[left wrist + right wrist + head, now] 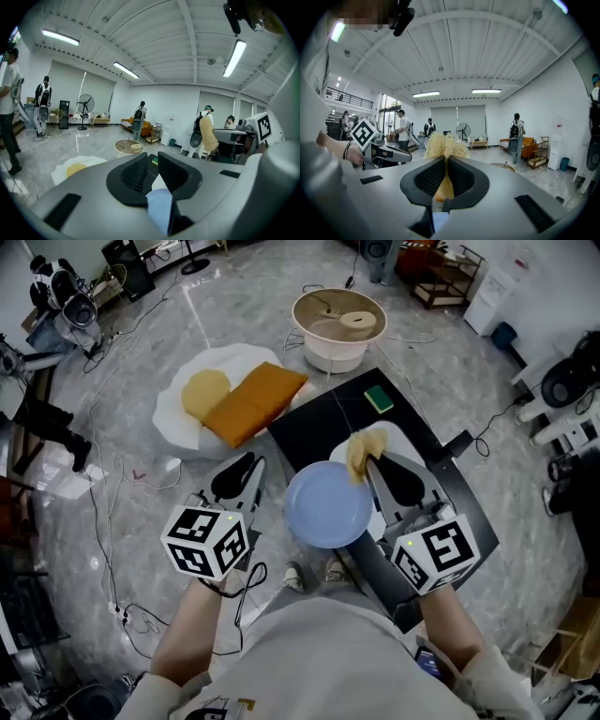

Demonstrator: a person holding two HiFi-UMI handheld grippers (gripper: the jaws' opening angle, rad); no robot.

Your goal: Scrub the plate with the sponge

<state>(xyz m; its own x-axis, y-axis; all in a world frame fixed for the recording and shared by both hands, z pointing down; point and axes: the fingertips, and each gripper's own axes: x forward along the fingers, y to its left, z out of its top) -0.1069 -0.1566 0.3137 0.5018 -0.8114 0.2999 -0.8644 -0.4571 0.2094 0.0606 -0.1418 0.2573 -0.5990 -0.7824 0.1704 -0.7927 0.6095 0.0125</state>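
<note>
Two grippers are held up side by side at the middle of the head view, with the forearms running to them from the bottom edge. The left gripper [251,465] points toward the top of the frame, its jaws clamped on the left rim of the blue plate [328,504]. The plate hangs at frame centre, over the near edge of the black bench [314,427]. The right gripper [373,463] angles in from the lower right, its jaws pinched on the yellow sponge [366,448] over the plate's upper right rim. Farther up the frame a green sponge [379,397] lies on the bench. Open floor [141,409] strewn with cables spreads to the left.
</note>
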